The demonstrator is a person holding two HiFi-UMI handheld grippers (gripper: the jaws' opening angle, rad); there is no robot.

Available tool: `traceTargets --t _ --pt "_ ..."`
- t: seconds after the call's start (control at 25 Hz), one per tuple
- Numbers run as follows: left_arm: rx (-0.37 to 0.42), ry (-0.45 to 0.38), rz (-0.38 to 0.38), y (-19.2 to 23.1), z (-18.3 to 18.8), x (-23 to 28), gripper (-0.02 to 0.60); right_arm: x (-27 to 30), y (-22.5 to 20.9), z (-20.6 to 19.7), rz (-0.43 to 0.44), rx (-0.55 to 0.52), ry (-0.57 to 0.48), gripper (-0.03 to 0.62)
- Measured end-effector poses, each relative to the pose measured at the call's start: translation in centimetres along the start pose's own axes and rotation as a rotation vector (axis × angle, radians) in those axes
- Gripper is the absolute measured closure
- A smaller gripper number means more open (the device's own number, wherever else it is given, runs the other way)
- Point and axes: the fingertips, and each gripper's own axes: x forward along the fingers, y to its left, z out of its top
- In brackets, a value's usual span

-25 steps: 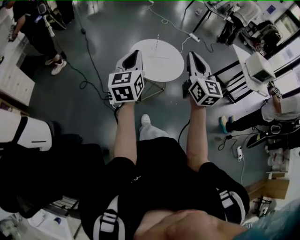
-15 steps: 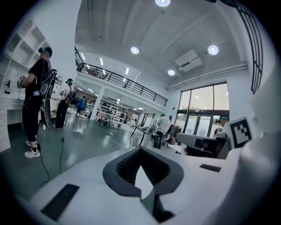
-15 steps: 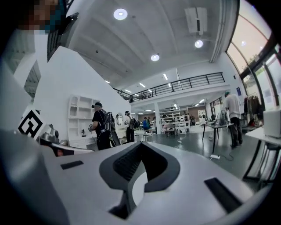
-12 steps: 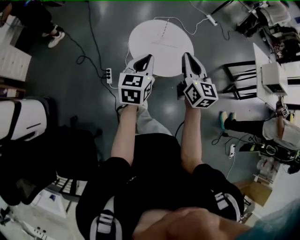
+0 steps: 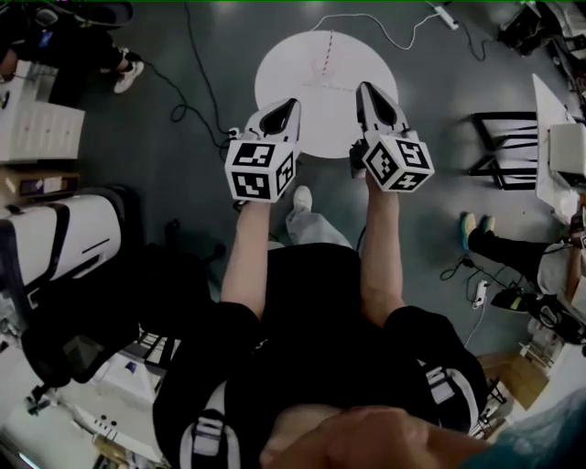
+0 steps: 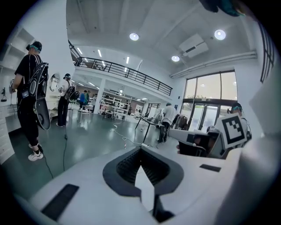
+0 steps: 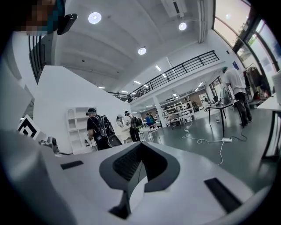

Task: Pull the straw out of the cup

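Jaws of the left gripper [image 5: 289, 108] and the right gripper [image 5: 364, 92] are pressed together on nothing, over the near edge of a round white table [image 5: 311, 87]. Straw and cup cannot be made out there.

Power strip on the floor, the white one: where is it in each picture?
Head view: power strip at the top edge, right of middle.
Left gripper view: power strip in the middle, on the floor.
Right gripper view: power strip at the right, on the floor.
Shared landmark: its white cable.
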Motion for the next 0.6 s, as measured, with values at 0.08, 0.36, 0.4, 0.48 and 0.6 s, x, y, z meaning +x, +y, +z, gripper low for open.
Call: traceTargets --t 0.08,0.36,0.4,0.48,0.6 --pt "-0.005 -0.011 0.000 0.0 0.6 1.1 0.575 1.0 -1.1 0.1 0.009 0.018 -0.002 0.577" --pt "0.046 -0.026 0.055 1.1 1.0 1.6 0.575 2.6 -3.1 -0.1 0.008 0.069 -0.022 0.577" --pt "0.046 -0.021 0.058 1.3 1.0 1.8 0.575 2.9 -3.2 0.0 0.010 0.068 -0.022 0.577" --pt "0.044 -0.021 0.057 1.8 1.2 2.2 0.575 3.5 -3.1 0.2 0.014 0.063 -0.021 0.577" --pt "0.020 -0.035 0.039 2.5 1.5 2.7 0.575 4.1 -2.4 0.1 0.018 0.039 -0.007 0.577"
